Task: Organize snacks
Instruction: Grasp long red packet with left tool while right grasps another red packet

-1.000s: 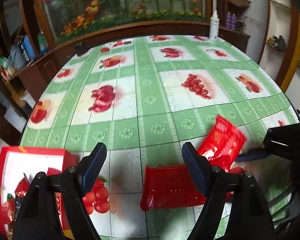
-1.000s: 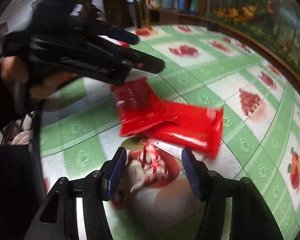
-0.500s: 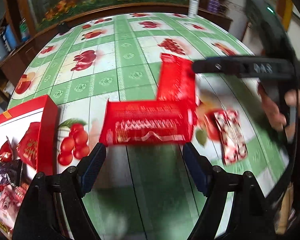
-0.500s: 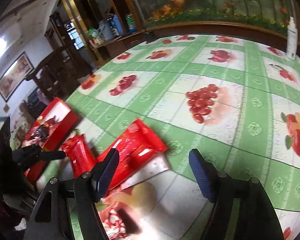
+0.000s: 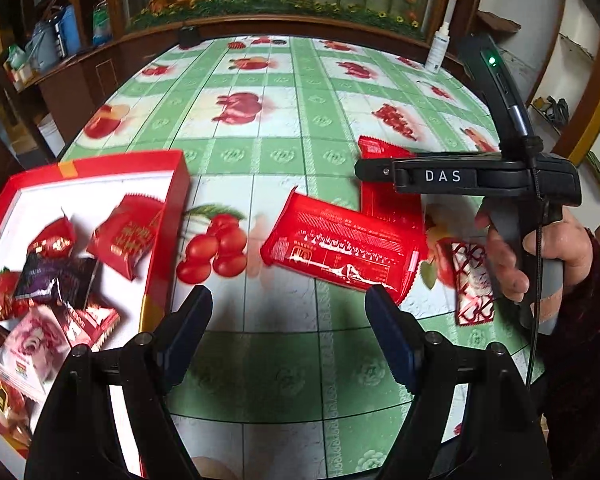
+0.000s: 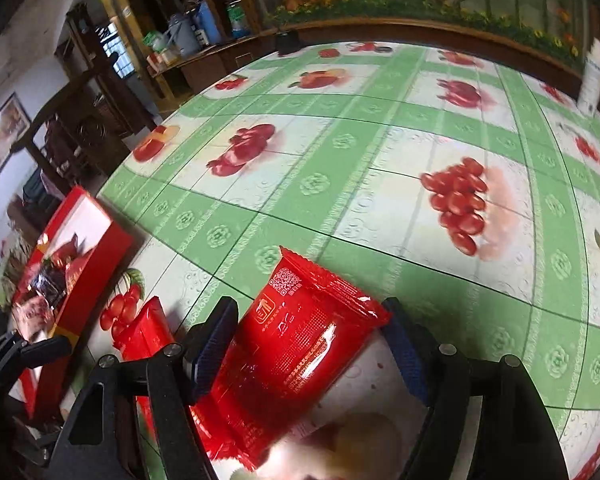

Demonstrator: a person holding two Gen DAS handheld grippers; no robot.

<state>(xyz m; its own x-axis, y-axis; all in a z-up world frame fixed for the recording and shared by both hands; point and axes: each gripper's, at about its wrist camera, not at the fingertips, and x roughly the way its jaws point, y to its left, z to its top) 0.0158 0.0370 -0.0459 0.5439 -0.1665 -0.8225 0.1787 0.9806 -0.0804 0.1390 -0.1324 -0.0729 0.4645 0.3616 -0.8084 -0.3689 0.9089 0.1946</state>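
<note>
Glossy red snack packets (image 5: 342, 250) lie on a green-and-white checked tablecloth (image 5: 284, 128) printed with red fruit

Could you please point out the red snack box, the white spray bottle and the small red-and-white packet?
red snack box (image 5: 168, 240), left wrist view, right wall.
white spray bottle (image 5: 437, 53), left wrist view, body.
small red-and-white packet (image 5: 471, 288), left wrist view, centre.

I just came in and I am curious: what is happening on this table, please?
A person with two handheld grippers is sorting snacks into a red box, which already holds several packets. The right gripper, open, straddles a red packet on the tablecloth. The left gripper is open and holds nothing, near a second red packet.
</note>
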